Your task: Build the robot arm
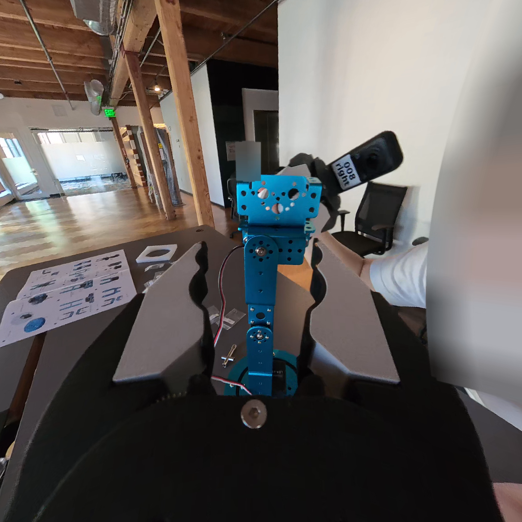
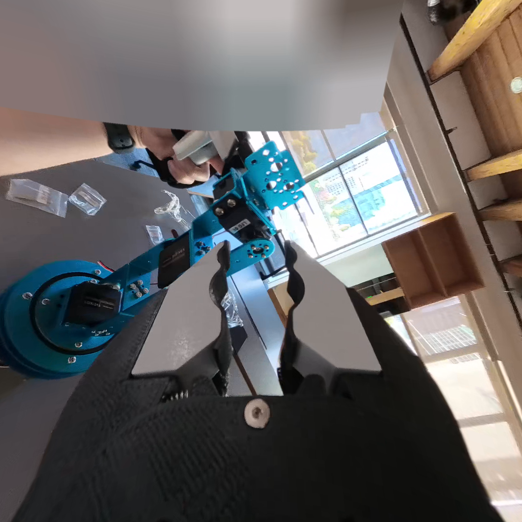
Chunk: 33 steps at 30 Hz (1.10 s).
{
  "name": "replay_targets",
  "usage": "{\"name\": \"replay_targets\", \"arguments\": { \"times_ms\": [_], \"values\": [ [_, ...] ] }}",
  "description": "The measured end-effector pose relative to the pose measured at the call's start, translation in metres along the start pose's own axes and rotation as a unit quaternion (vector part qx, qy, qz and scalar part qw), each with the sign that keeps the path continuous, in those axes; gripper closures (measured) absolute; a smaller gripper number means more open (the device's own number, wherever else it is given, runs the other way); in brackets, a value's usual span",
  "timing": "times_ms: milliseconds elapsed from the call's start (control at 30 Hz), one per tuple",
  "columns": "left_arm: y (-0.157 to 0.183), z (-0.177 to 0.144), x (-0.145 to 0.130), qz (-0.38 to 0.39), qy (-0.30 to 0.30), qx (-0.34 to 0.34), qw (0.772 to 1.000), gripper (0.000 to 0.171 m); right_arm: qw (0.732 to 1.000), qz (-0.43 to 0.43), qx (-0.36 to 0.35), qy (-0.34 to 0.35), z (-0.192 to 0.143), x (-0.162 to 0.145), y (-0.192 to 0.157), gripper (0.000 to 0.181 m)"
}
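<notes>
A blue metal robot arm [image 1: 260, 282] stands upright on its round blue base [image 1: 233, 377] on a dark table [image 1: 70, 367]. My left gripper [image 1: 260, 245] is open, with the arm's links standing in the gap between its grey fingers [image 1: 169, 310]; no contact shows. My right gripper [image 2: 255, 245] is open, with its tips at the arm's upper joint disc [image 2: 257, 251], below the perforated top bracket [image 2: 271, 178]. In the left wrist view the right gripper [image 1: 319, 197] shows behind that bracket [image 1: 278, 202]. The left gripper [image 2: 195, 152] shows in a hand beyond the arm.
A printed instruction sheet [image 1: 70, 288], a white foam square with a hole [image 1: 156, 252], small clear bags [image 1: 226, 319] and a cross-shaped wrench [image 1: 227, 357] lie on the table. More bags [image 2: 36, 195] lie by the base [image 2: 17, 324]. An office chair [image 1: 375, 220] stands behind. Left tips to right tips: about 6 cm.
</notes>
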<state>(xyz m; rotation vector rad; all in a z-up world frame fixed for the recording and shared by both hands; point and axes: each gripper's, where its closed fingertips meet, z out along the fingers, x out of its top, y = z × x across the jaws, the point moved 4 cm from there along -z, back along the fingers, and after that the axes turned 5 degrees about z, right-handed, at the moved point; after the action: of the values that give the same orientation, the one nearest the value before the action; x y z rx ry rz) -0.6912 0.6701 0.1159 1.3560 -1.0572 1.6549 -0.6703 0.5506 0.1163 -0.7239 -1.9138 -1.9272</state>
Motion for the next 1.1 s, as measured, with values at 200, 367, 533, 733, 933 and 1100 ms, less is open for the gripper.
{"name": "replay_targets", "arguments": {
  "times_ms": [200,367,533,733,933,1100],
  "values": [
    [0.003,0.012,-0.001,0.038,-0.01,0.003,0.999,0.082,0.999,-0.026,0.02,-0.024,-0.002,0.001,0.012,0.146],
    [0.004,0.023,-0.005,0.048,-0.02,-0.007,0.999,0.077,0.991,-0.009,0.086,-0.1,0.002,0.007,0.013,0.145],
    [0.002,0.031,-0.012,0.081,-0.052,0.007,0.995,0.087,0.973,0.035,0.155,-0.166,0.011,0.015,0.017,0.144],
    [0.009,0.034,-0.011,0.11,-0.042,-0.017,0.993,0.11,0.938,0.071,0.22,-0.258,0.021,0.01,0.019,0.152],
    [0.01,0.033,-0.011,0.109,-0.054,-0.014,0.992,0.11,0.901,0.088,0.279,-0.321,0.024,0.01,0.018,0.159],
    [0.011,0.033,-0.011,0.113,-0.057,-0.014,0.992,0.11,0.872,0.107,0.32,-0.355,0.028,0.012,0.019,0.161]
  ]
}}
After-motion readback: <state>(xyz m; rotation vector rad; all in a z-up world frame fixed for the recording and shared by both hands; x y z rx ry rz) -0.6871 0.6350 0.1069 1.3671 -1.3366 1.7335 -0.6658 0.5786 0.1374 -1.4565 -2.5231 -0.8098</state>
